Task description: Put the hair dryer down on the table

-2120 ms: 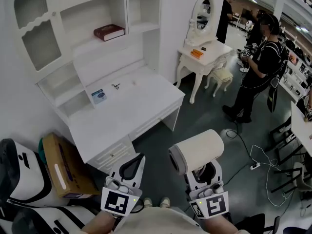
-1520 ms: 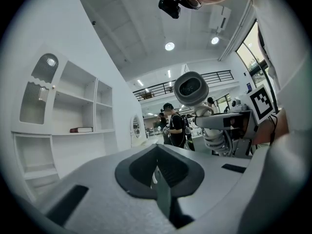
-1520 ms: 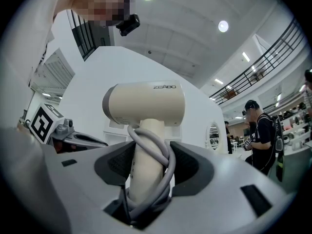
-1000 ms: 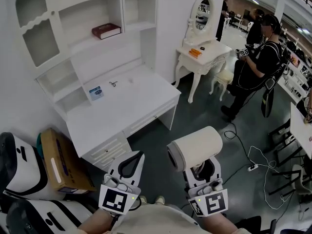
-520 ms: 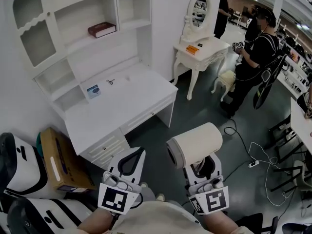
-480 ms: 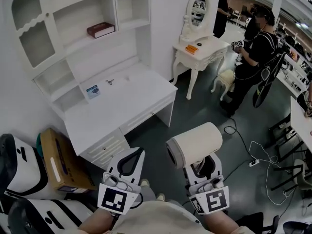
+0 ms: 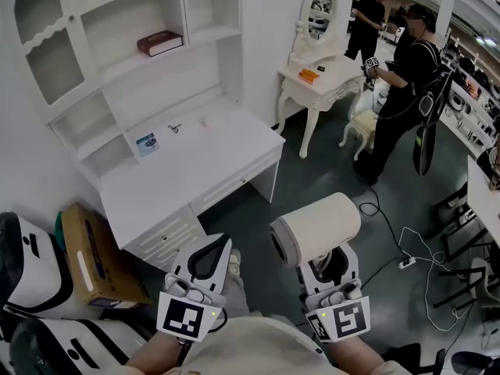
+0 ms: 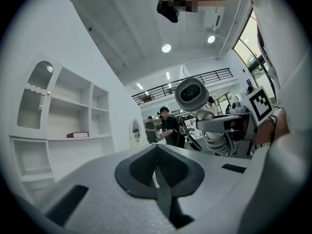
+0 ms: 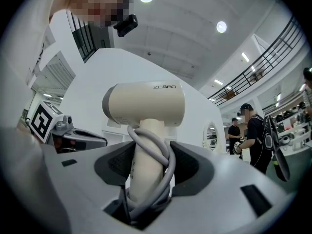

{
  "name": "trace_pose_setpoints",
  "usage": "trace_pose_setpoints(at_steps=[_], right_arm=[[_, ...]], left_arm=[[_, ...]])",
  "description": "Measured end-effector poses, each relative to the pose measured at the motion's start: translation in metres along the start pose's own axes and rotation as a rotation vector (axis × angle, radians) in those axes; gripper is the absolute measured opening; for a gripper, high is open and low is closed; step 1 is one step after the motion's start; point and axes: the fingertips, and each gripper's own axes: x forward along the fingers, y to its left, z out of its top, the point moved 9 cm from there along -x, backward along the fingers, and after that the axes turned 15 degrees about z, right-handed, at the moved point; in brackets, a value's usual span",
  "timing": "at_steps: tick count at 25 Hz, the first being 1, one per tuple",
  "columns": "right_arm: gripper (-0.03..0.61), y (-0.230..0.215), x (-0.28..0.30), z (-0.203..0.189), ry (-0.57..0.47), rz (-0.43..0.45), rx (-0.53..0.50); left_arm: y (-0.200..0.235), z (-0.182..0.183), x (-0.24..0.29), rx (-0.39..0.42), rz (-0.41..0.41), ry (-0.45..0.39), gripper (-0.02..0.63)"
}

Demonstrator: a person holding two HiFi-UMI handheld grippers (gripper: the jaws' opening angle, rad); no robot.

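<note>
A cream hair dryer stands upright in my right gripper, low in the head view above the dark floor. In the right gripper view the jaws are shut on the hair dryer's handle, with its grey cord looped around it inside the right gripper. My left gripper is beside it, shut and empty; its pads meet in the left gripper view, where the hair dryer shows at the right. The white desk lies ahead and to the left.
On the desk are a small card and a tiny item; a book lies on the shelf above. A vanity table stands further right, people beyond it. A cardboard box sits left; cables trail on the floor.
Both grippers keep their hold and pose. The desk has drifted slightly in view, and a shoe has stepped forward beside the left gripper. The person in black has moved nearer the vanity.
</note>
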Motion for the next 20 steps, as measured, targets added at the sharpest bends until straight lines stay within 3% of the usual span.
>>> trace_pose_setpoints(at_steps=[14,20], right_arm=[[0.212,-0.051,0.053,-0.028,0.026,-0.006,0.002],[0.212,-0.071,0.098,-0.047,0.041,-0.019,0.016]], left_arm=[[0.021,-0.023,0.073,-0.019,0.002,0.019,0.014],[0.049,-0.042,0.116,-0.026,-0.013,0.036,0.014]])
